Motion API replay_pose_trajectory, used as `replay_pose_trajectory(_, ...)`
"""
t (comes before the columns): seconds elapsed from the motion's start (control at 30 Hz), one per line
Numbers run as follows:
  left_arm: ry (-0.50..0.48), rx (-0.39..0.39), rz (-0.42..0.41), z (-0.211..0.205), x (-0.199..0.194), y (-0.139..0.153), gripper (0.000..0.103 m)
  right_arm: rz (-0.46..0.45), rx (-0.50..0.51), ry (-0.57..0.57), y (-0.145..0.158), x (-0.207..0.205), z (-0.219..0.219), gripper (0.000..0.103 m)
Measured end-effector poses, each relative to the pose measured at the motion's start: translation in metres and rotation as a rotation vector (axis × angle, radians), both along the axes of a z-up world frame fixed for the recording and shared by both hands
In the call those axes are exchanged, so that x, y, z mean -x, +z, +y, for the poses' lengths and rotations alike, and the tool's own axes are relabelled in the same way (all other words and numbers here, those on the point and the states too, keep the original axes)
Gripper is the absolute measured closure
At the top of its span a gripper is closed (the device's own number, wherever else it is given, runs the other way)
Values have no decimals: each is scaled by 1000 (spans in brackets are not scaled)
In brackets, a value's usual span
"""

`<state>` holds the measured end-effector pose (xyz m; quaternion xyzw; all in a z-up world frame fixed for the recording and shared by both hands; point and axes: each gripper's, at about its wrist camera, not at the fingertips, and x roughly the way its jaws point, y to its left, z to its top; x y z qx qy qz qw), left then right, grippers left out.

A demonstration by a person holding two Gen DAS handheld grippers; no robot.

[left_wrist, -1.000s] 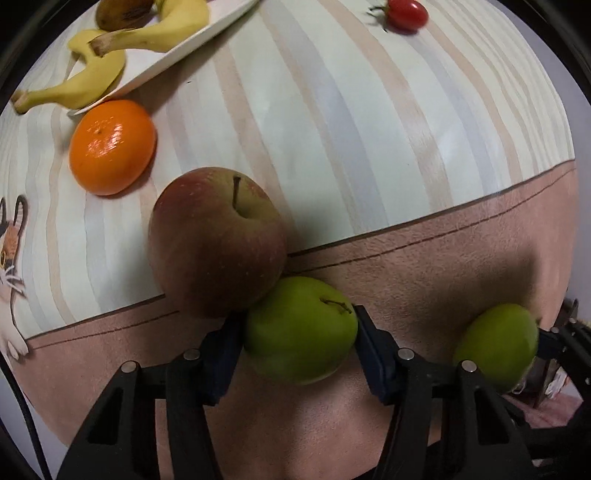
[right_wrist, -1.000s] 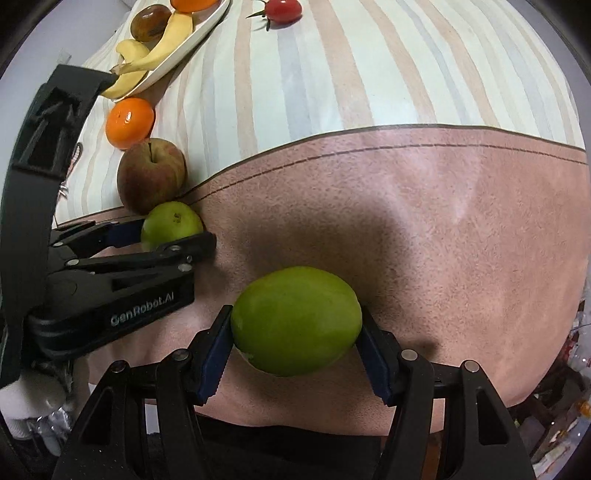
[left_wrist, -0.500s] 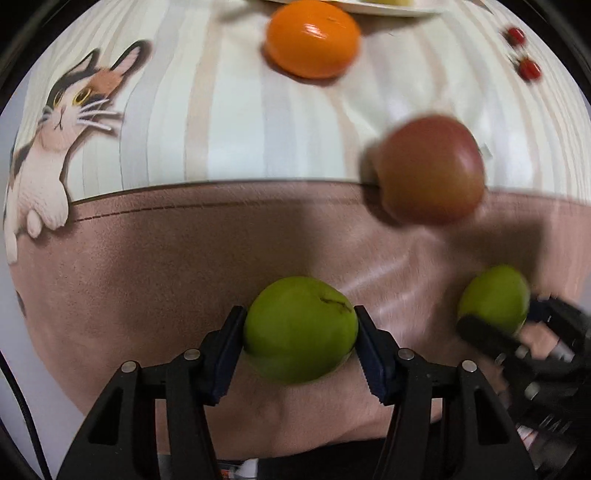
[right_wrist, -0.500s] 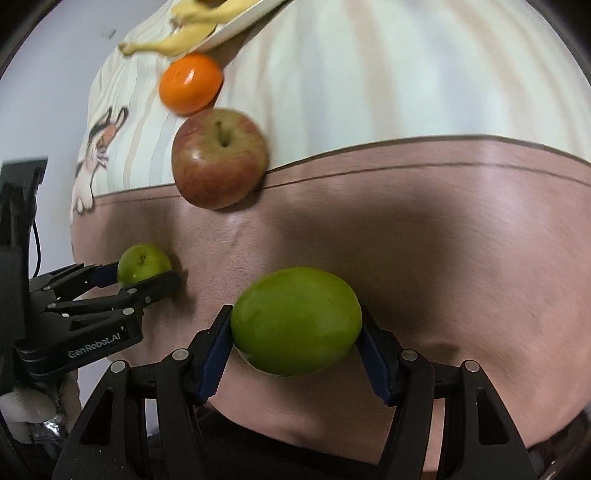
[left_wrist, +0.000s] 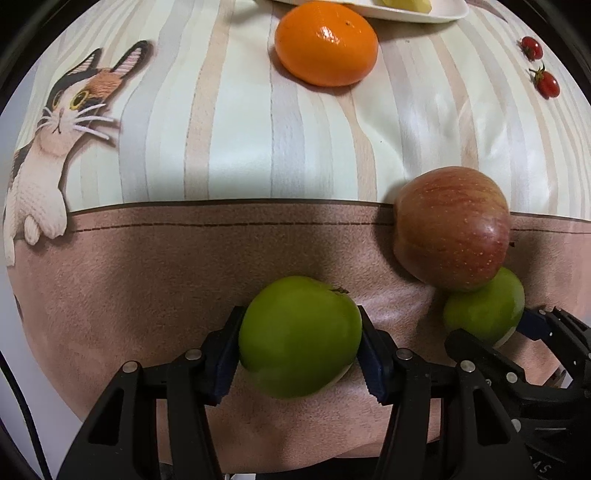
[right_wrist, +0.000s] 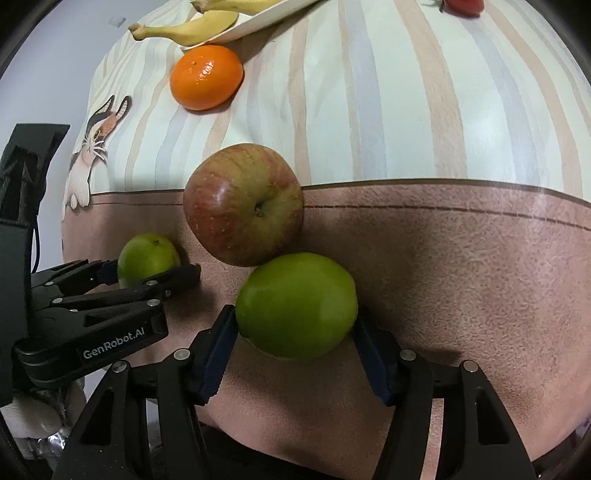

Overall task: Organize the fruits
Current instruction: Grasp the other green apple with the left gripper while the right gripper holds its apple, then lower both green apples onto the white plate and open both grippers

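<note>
My left gripper (left_wrist: 300,345) is shut on a green apple (left_wrist: 300,334) over the brown band of the tablecloth; it also shows in the right wrist view (right_wrist: 147,258). My right gripper (right_wrist: 295,328) is shut on a second green fruit (right_wrist: 296,304), which touches the red apple (right_wrist: 243,204) lying on the cloth. In the left wrist view the red apple (left_wrist: 451,227) lies to the right, with the right gripper's green fruit (left_wrist: 484,306) against its lower side. An orange (left_wrist: 327,42) lies farther back.
A white plate (right_wrist: 258,22) with bananas (right_wrist: 188,29) stands at the back behind the orange (right_wrist: 206,76). Two cherry tomatoes (left_wrist: 547,84) lie at the far right. A cat picture (left_wrist: 55,133) is printed on the cloth at the left edge.
The left gripper swung left with its green apple, away from the red apple. The right gripper moved forward with its green fruit until it touches the red apple.
</note>
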<state>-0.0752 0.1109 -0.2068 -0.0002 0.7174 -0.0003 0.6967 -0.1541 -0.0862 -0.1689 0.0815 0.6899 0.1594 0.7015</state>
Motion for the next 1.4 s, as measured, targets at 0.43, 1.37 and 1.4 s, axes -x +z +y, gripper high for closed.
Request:
replay_pose_trajectory(0.43, -11, 59, -58, 11, 3, 62, 50, -90, -18, -20, 29, 11, -23, 39)
replay_pose_trajectory(1.37, -37, 231, -60, 12, -262, 97, 50, -311, -14, -34, 88, -230, 4, 39)
replay_pose_trajectory(1.4, -35, 234, -46, 11, -267, 91, 50, -303, -4, -22, 83, -240, 6, 39)
